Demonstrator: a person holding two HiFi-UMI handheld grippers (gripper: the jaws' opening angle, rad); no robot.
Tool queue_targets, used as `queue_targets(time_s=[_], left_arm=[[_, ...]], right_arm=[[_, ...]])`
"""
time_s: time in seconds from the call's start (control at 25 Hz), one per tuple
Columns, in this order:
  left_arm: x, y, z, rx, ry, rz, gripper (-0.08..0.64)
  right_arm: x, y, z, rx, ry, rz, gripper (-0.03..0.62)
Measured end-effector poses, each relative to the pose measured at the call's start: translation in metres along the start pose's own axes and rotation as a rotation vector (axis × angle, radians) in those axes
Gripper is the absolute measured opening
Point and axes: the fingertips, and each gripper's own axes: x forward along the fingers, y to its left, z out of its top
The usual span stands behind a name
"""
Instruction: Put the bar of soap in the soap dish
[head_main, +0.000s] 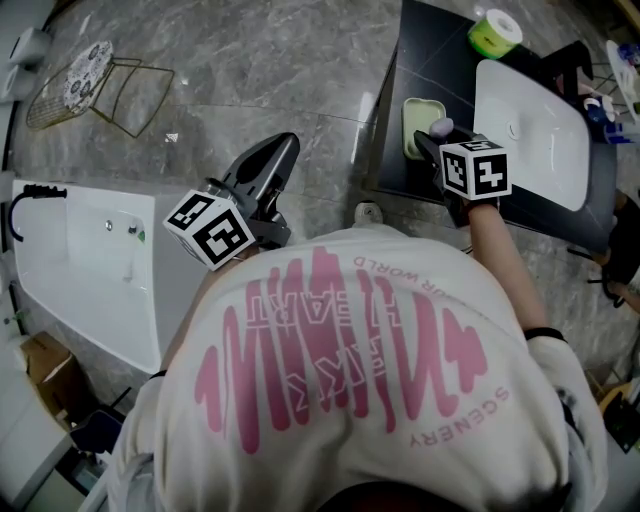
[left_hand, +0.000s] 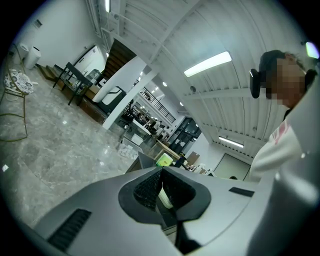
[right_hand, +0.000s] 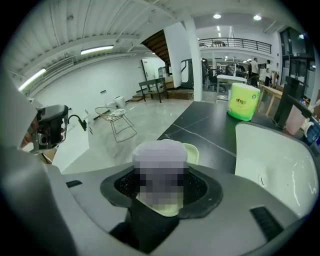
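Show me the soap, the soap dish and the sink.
soap (head_main: 441, 127), head view, its rounded purple end.
soap dish (head_main: 417, 122), head view, its bare pale green inside.
sink (head_main: 535, 150), head view, its white bowl.

Soap dish (head_main: 412, 125) pale green; bar of soap (head_main: 441, 127) looks lavender, partly blurred so unsure. Countertop (head_main: 430, 55) black, basin (head_main: 535, 140) white, floor (head_main: 260, 70) grey marbled. Shirt (head_main: 380, 400) white with pink wavy print.

An open hall fitted like a bathroom showroom: white basin (head_main: 530, 135) on a dark counter (head_main: 440, 50) right of the right gripper (head_main: 432, 138), bathtub (head_main: 85, 265) left of the left gripper (head_main: 284, 148), marble floor (head_main: 250, 60) beneath.
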Motion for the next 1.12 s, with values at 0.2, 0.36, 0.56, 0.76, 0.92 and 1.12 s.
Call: queue_targets(time_s=[0.2,0.36,0.56,0.76,0.92,1.12], left_arm=[[-0.003,0.004,-0.001,0.0,0.001,0.008,0.008],[-0.004,0.006,0.0,-0.003,-0.001,0.01,0.008],[-0.006,0.008,-0.002,-0.008,-0.005,0.015,0.008],[-0.01,0.008,-0.002,-0.011,-0.013,0.025,0.008],[-0.012,0.009,-0.004,-0.014,-0.015,0.029,0.008],[-0.014,0.008,-0.007,-0.022,-0.017,0.031,0.008]], right_arm=[[0.002,-0.001,0.001,-0.044,0.015,-0.011,0.21],[0.005,-0.003,0.004,-0.147,0.059,-0.05,0.21],[0.012,-0.006,0.005,-0.224,0.092,-0.076,0.21],[0.015,-0.007,0.005,-0.232,0.098,-0.081,0.21],[0.014,-0.007,0.004,-0.242,0.093,-0.088,0.21],[0.015,-0.005,0.004,-0.269,0.096,-0.098,0.21]])
